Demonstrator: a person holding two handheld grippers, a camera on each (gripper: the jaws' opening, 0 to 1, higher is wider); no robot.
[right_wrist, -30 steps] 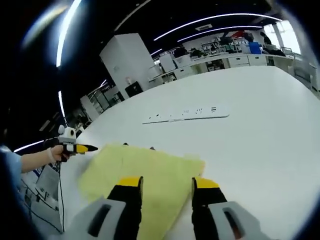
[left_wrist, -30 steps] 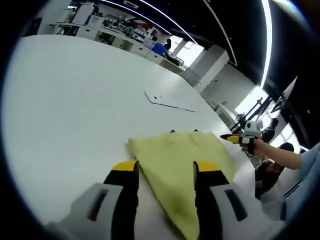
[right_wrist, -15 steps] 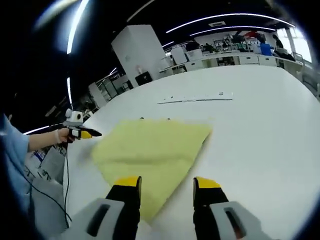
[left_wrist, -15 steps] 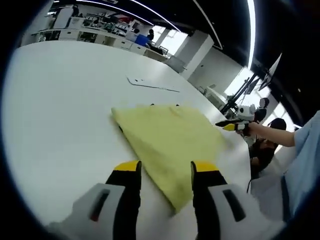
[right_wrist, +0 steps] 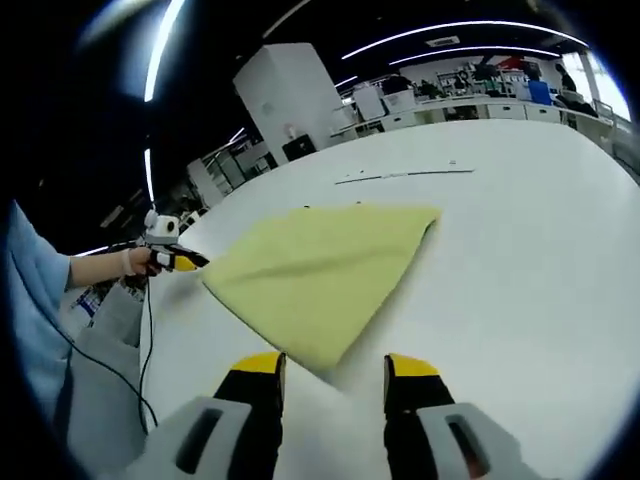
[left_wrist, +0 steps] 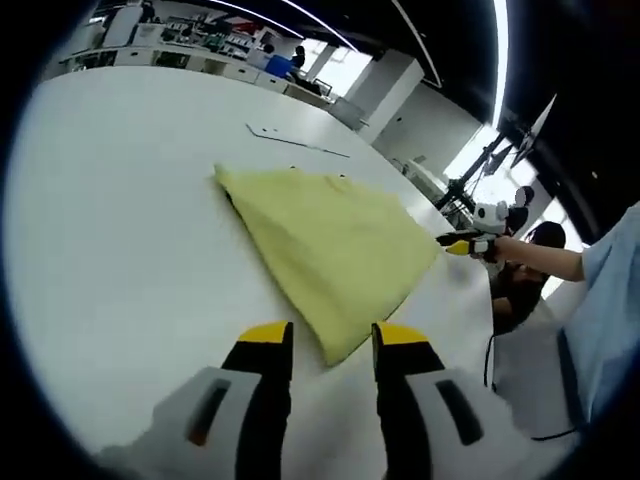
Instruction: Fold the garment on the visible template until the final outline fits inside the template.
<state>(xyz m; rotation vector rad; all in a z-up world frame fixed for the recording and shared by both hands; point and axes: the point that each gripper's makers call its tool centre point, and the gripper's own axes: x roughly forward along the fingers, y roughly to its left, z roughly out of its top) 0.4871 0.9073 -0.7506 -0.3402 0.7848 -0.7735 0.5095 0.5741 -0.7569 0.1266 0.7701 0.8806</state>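
The yellow garment (left_wrist: 330, 245) lies folded and flat on the white worktop (left_wrist: 120, 230), well in from its edges, with 1 corner pointing toward the left gripper (left_wrist: 325, 345), whose 2 yellow-tipped jaws stand apart, holding nothing, just short of that corner. In the right gripper view, the right gripper (right_wrist: 330, 365) is likewise parted and empty, close to the garment's nearest corner. A thin flat white template (left_wrist: 295, 140) lies on the worktop beyond the garment, apart from it.
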